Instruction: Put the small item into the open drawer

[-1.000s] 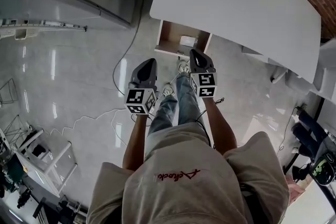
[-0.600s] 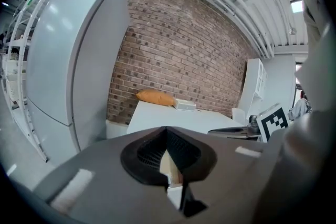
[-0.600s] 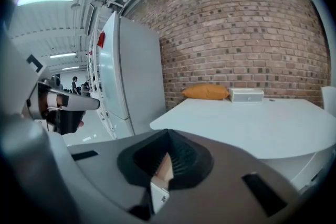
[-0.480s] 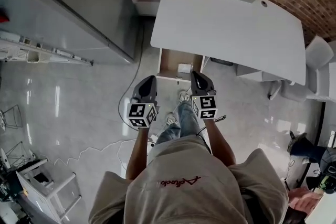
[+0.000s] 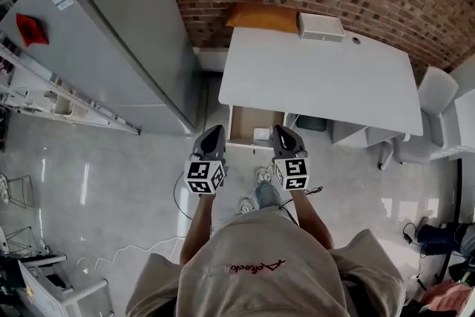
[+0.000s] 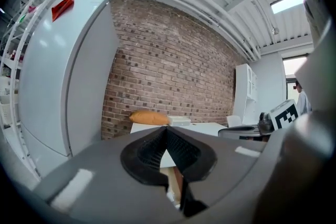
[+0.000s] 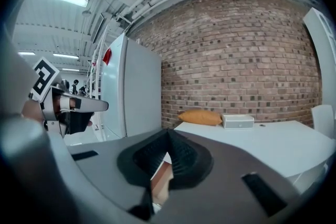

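An open wooden drawer (image 5: pixel 245 124) juts out from under the white desk (image 5: pixel 319 78). A small white item (image 5: pixel 261 134) lies inside it at the right. My left gripper (image 5: pixel 215 129) and right gripper (image 5: pixel 279 128) are held side by side in front of the drawer, level and apart from it. Both are shut with nothing between the jaws. In the left gripper view the left gripper (image 6: pixel 166 128) points at the desk and brick wall. The right gripper view shows the right gripper (image 7: pixel 168 131) closed the same way, with the drawer's wood showing through the gap below.
An orange cushion (image 5: pixel 261 17) and a white box (image 5: pixel 320 26) sit at the desk's back edge against the brick wall. A tall grey refrigerator (image 5: pixel 111 33) stands left of the desk. A white chair (image 5: pixel 434 89) is at the right. Cables (image 5: pixel 178 197) lie on the glossy floor.
The head view has pulled back and tilted up, bringing the whole desk and brick wall into sight. Both grippers stay shut and side by side, now farther from the drawer.
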Motion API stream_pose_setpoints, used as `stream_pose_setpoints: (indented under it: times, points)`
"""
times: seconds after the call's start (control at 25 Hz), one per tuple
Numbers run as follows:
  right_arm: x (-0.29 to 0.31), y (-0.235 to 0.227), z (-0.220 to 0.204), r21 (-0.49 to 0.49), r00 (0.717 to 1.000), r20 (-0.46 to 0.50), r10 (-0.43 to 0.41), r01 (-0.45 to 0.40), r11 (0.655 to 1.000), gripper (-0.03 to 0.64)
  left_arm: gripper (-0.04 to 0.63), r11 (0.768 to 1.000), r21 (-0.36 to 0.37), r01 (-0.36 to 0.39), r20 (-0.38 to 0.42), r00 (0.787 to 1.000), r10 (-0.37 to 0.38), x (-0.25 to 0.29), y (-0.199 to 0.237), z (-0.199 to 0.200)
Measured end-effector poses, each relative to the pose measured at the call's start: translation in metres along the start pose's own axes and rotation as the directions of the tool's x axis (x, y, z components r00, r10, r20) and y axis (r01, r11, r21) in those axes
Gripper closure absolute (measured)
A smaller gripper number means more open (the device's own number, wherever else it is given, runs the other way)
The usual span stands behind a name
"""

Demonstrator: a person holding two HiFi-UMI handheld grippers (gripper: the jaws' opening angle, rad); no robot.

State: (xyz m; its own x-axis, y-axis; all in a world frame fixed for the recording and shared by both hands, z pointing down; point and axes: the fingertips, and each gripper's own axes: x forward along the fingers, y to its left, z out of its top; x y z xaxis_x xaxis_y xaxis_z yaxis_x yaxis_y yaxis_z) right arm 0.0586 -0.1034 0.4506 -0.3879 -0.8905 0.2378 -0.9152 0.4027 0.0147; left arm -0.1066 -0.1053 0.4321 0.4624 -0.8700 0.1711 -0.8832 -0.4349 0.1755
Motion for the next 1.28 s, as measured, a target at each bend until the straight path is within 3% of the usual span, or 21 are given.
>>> stream_pose_setpoints:
  times: [0.64, 1.28]
  points:
    - [-0.031, -0.008, 0.059, -0.024, 0.986, 0.139, -0.089, 0.093, 0.995, 0.606, 0.586, 0.996, 0.079, 0.044, 0.121, 0.991, -0.053, -0.009, -0.007, 0.061]
    - [-0.045, -0.013, 0.054, -0.016, 0.987, 0.125, -0.104, 0.107, 0.994, 0.606, 0.586, 0.994, 0.086, 0.073, 0.120, 0.989, -0.083, -0.011, -0.024, 0.060]
